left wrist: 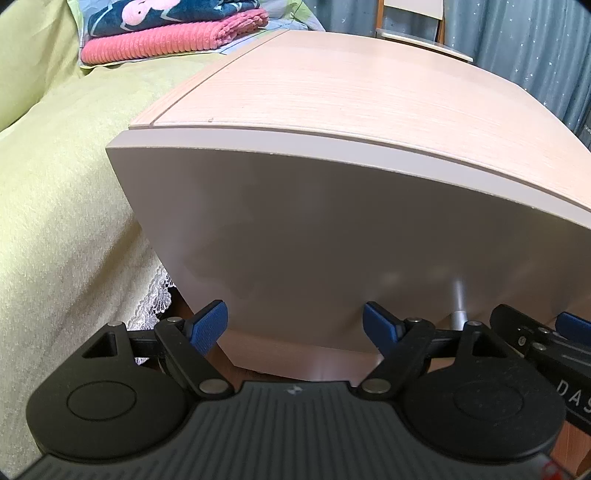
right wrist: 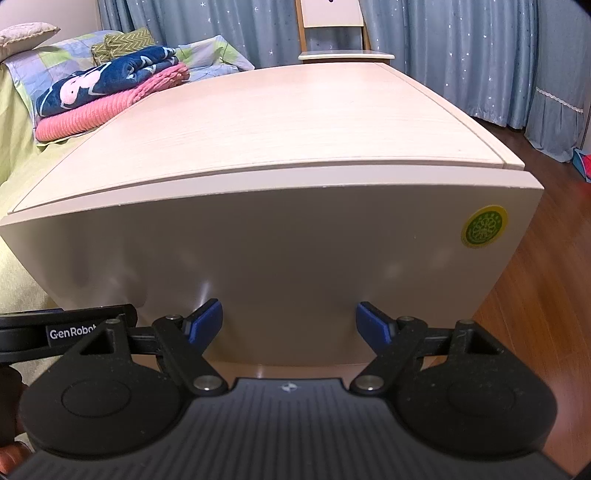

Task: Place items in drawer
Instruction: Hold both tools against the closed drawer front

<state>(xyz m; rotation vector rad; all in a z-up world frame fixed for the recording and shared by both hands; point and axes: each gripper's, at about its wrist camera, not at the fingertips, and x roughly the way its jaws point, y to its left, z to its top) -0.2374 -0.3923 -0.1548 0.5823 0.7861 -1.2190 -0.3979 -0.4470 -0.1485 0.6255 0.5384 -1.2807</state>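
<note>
L to R. Bed w/ yellow-green cover (left wrist: 55,184) sits left of the nightstand; folded pink blanket (left wrist: 159,40) w/ navy cartoon blanket (right wrist: 107,83) on top lie at its far end.

Left gripper (left wrist: 295,325) points level at the drawer front (left wrist: 332,240), low down, blue pads (left wrist: 207,325) spread wide, nothing between them, just short of the panel. Drawer looks closed under the light wood top (left wrist: 332,92). No loose items in view.

Right gripper (right wrist: 289,323) sits just beside the left, same pose, tongs released and empty, near the panel's lower edge. A silver handle (left wrist: 459,306) shows at the panel's lower part.

Writing: "GenRobot" partly readable on the left unit in the right view; "DAS" on the right unit in the left view. Round green-yellow sticker (right wrist: 483,229) at the panel's upper right, text too small to read. Wood floor (right wrist: 535,314) right; star-print curtains (right wrist: 461,48) and a chair (right wrist: 332,33) behind.
</note>
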